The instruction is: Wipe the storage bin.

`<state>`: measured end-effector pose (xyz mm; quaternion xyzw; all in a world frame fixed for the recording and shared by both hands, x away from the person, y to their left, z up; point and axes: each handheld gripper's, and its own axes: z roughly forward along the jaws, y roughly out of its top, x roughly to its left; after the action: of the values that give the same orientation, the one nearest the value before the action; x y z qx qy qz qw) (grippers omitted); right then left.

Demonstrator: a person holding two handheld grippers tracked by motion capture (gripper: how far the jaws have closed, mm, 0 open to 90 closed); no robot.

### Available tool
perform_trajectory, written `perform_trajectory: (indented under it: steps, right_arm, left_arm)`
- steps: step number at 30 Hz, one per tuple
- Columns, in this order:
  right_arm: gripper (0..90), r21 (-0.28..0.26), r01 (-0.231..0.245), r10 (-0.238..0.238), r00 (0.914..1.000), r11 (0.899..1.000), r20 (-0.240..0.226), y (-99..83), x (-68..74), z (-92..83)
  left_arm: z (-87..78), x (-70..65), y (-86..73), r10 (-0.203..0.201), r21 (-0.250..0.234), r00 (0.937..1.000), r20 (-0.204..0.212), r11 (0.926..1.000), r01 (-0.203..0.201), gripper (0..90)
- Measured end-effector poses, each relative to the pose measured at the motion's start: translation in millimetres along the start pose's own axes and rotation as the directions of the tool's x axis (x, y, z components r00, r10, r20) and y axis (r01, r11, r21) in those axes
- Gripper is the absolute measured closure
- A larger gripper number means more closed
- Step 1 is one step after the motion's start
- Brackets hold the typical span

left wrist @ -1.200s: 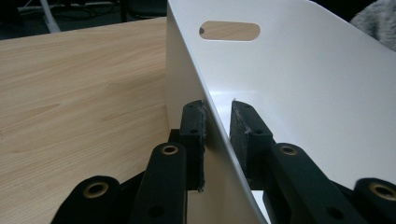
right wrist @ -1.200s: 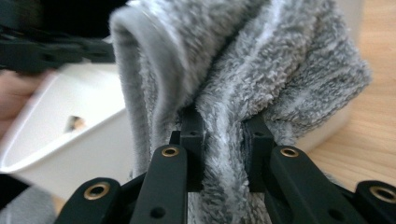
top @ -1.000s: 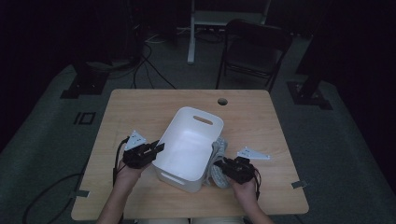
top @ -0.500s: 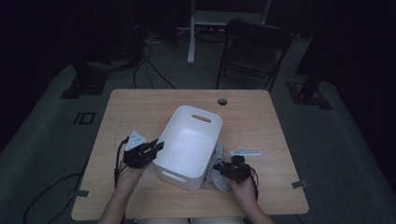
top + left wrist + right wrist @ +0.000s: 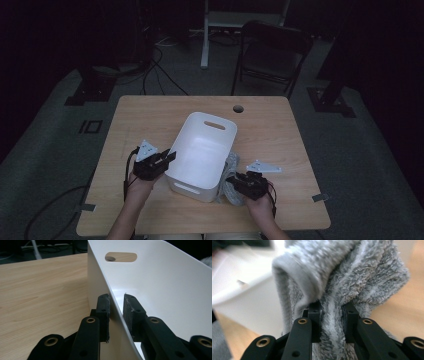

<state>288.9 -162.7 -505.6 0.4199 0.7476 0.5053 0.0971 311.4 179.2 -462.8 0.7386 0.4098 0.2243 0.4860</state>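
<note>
1. Where the white plastic basket (image 5: 202,150) stands near the middle of the wooden table (image 5: 280,130), the left gripper (image 5: 167,159) has its side wall between its jaws; the left gripper view shows one pad outside the wall and one inside, both nearly closed onto the thin plastic (image 5: 150,290), so the wall is clamped.
2. The basket has a slot handle (image 5: 214,125) in its far end wall and another in the near end, and it sits turned at an angle to the table edges.
3. Just beside the basket's right wall lies a grey fluffy towel (image 5: 231,172), bunched between the basket and the right gripper (image 5: 234,182).
4. In the right gripper view the jaws are drawn close together with a thick fold of the grey pile (image 5: 332,315) pinched between the pads, and the white basket wall (image 5: 244,305) shows blurred to the left.
5. A person's hands come in from the near edge, one behind each gripper
</note>
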Motion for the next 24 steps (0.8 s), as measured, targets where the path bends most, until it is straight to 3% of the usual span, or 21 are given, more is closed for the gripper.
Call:
perform_trajectory:
  steps: [2, 4, 6, 7, 10, 12, 14, 15, 17, 20, 22, 24]
  right_arm:
    - [74.4, 0.082, -0.008, 0.005, 0.9994, 0.997, 0.034, -5.3, -7.7, 13.0]
    - [74.4, 0.174, -0.049, 0.042, 0.9982, 0.984, 0.043, -11.9, -17.8, 27.6]
    - [74.4, 0.181, -0.081, 0.078, 0.9967, 0.980, 0.024, -13.9, -23.1, 30.5]
    - [74.4, 0.186, -0.066, 0.062, 0.9977, 0.980, 0.028, -11.3, -21.3, 28.6]
    - [74.5, 0.115, -0.045, 0.049, 0.9983, 0.992, -0.031, -5.2, -12.2, 11.0]
    - [74.4, 0.033, -0.054, 0.057, 0.9916, 0.998, -0.116, 0.9, -4.8, -6.1]
    - [74.3, -0.055, -0.038, 0.026, 0.9814, 0.998, -0.190, 7.3, 4.8, -21.4]
    - [74.3, -0.086, -0.025, 0.007, 0.9786, 0.996, -0.205, 8.5, 8.9, -26.0]
    - [74.2, -0.098, 0.002, -0.022, 0.9800, 0.995, -0.198, 7.6, 12.8, -25.7]
    - [74.2, -0.069, -0.029, 0.016, 0.9846, 0.997, -0.174, 4.0, 8.6, -18.1]
    - [74.3, -0.022, 0.002, -0.004, 0.9944, 1.000, -0.106, 2.6, 9.0, -11.1]
    - [74.2, 0.014, -0.018, 0.019, 0.9963, 1.000, -0.083, -1.2, 2.8, -2.6]
  left_arm:
    - [0.2, -0.3, 0.1, -0.002, 0.000, 1.0000, -0.009, 1.0000, 0.002, 75.6]
    - [0.5, -0.2, -0.1, -0.012, -0.004, 0.9998, -0.015, 0.9999, 0.012, 75.6]
    - [0.4, 0.0, -0.2, -0.016, -0.004, 0.9997, -0.021, 0.9999, 0.016, 75.5]
    - [0.3, 0.0, -0.2, -0.016, -0.005, 0.9996, -0.023, 0.9999, 0.016, 75.6]
    - [0.4, 0.1, -0.3, -0.018, -0.003, 0.9996, -0.021, 0.9998, 0.017, 74.7]
    - [0.4, -0.3, -0.1, -0.018, -0.002, 0.9996, -0.021, 0.9998, 0.018, 74.8]
    - [0.1, 0.1, -0.2, -0.019, -0.001, 0.9996, -0.021, 0.9998, 0.019, 74.9]
    - [0.0, -0.1, -0.2, -0.017, 0.000, 0.9996, -0.021, 0.9999, 0.017, 75.0]
    - [0.2, -1.2, 0.1, -0.016, 0.004, 0.9998, -0.015, 0.9999, 0.016, 75.1]
    - [0.6, -1.5, 0.1, -0.018, 0.002, 0.9996, -0.020, 0.9998, 0.018, 75.2]
    - [0.8, -1.5, 0.2, -0.020, 0.000, 0.9995, -0.025, 0.9998, 0.020, 75.2]
    - [1.0, -1.4, 0.1, -0.021, -0.001, 0.9994, -0.028, 0.9998, 0.021, 75.1]
